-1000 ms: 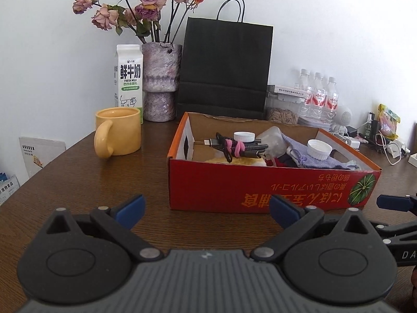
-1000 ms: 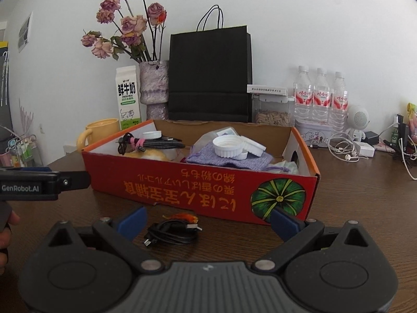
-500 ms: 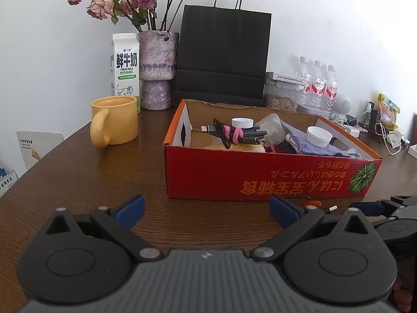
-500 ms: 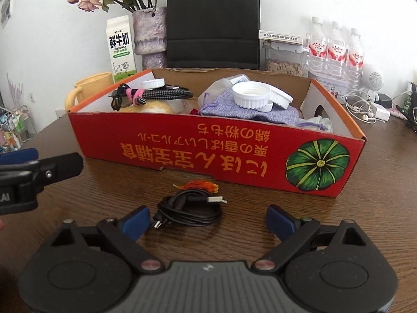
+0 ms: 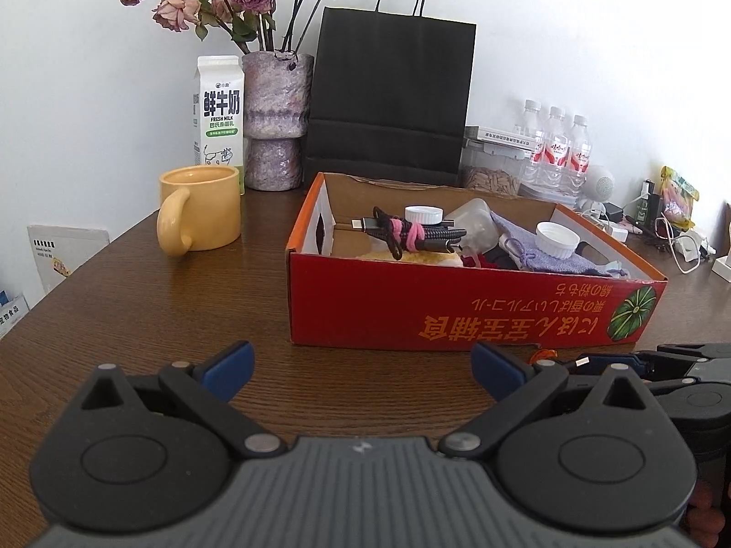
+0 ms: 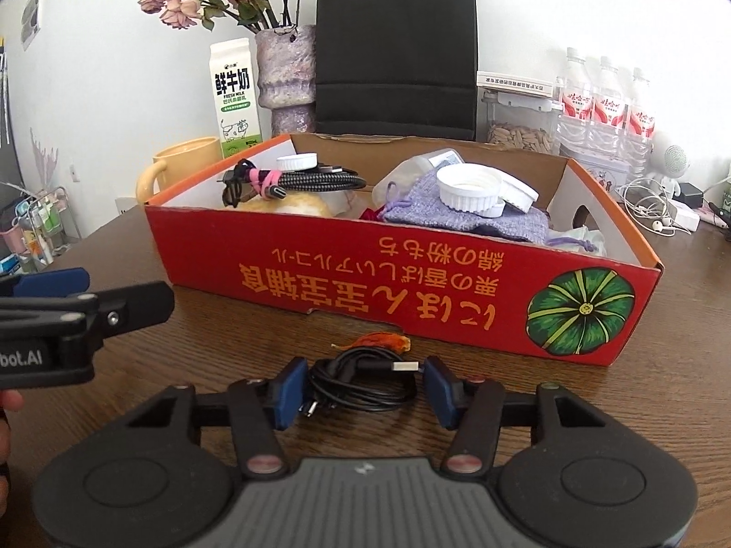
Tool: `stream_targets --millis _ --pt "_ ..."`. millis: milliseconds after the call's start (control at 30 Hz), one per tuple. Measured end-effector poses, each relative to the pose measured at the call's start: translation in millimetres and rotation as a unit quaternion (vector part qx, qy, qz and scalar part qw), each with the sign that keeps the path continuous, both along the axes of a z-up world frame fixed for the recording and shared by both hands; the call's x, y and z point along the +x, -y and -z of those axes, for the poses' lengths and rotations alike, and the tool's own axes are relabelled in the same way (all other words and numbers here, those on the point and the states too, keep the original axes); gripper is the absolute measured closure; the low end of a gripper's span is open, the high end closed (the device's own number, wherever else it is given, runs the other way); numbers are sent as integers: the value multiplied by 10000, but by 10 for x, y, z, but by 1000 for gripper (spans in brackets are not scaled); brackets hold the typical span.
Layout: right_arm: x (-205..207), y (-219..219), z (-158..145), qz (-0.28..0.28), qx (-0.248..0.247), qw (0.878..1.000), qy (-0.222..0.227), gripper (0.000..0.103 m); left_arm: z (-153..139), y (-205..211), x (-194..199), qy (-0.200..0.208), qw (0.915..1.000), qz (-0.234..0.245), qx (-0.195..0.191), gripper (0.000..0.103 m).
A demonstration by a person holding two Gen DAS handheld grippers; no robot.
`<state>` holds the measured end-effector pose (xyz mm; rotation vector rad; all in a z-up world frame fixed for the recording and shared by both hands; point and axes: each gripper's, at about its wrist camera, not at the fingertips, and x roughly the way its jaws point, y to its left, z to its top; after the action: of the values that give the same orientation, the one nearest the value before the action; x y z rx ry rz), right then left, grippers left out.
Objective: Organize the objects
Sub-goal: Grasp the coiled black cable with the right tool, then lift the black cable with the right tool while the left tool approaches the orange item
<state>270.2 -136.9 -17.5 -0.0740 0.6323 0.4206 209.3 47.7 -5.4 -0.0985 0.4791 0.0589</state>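
Observation:
A coiled black USB cable (image 6: 361, 381) lies on the brown table in front of the red cardboard box (image 6: 402, 287). My right gripper (image 6: 364, 390) has its blue pads on either side of the coil, partly closed, close to it or touching it. A small orange scrap (image 6: 381, 341) lies just beyond the cable. The box (image 5: 457, 315) holds a bundled cable with a pink tie (image 5: 411, 233), white lids (image 6: 468, 187) and a purple pouch (image 6: 420, 208). My left gripper (image 5: 361, 365) is open and empty over the table, left of the right one.
A yellow mug (image 5: 201, 208), milk carton (image 5: 218, 114), vase of dried roses (image 5: 274, 118) and black paper bag (image 5: 388, 100) stand behind the box. Water bottles (image 5: 555, 146), a seed jar and chargers crowd the back right.
My right gripper moved forward and down to the black cable, and its jaws narrowed around the coil. My left gripper stayed open and shifted only slightly.

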Motion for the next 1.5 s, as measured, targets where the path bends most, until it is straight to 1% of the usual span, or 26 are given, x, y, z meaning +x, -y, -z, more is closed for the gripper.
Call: stream_targets --millis 67,133,200,267,500,700,800,967,1167,1367,1500 --pt "-36 54 -31 29 182 9997 142 49 3 5 6 -6 10000 1 -3 0" --pt "-104 95 -76 24 337 9986 411 49 12 4 13 -22 10000 6 -10 0" --pt "-169 108 -118 24 356 9969 704 49 21 4 23 -43 10000 16 -25 0" --pt "-200 122 -148 46 323 9958 852 49 33 6 36 -70 10000 29 -37 0" --pt "-192 362 -226 237 522 9931 1021 49 87 134 112 -217 9996 157 11 0" --pt "-173 620 -259 451 567 9907 1150 49 139 438 215 -366 9986 367 56 0" --pt "-167 724 -271 530 583 9896 1199 49 160 601 271 -428 9983 399 45 0" --pt "-162 865 -285 616 581 9881 1281 49 186 822 391 -548 9980 312 52 0" --pt "-137 992 -301 763 586 9865 1322 49 219 1031 569 -736 9973 61 27 0" --pt "-124 1073 -307 875 582 9853 1346 49 259 1093 688 -952 9954 -143 -18 0" --pt "-126 1094 -306 906 578 9849 1359 49 252 1145 735 -991 9950 -104 -55 0"
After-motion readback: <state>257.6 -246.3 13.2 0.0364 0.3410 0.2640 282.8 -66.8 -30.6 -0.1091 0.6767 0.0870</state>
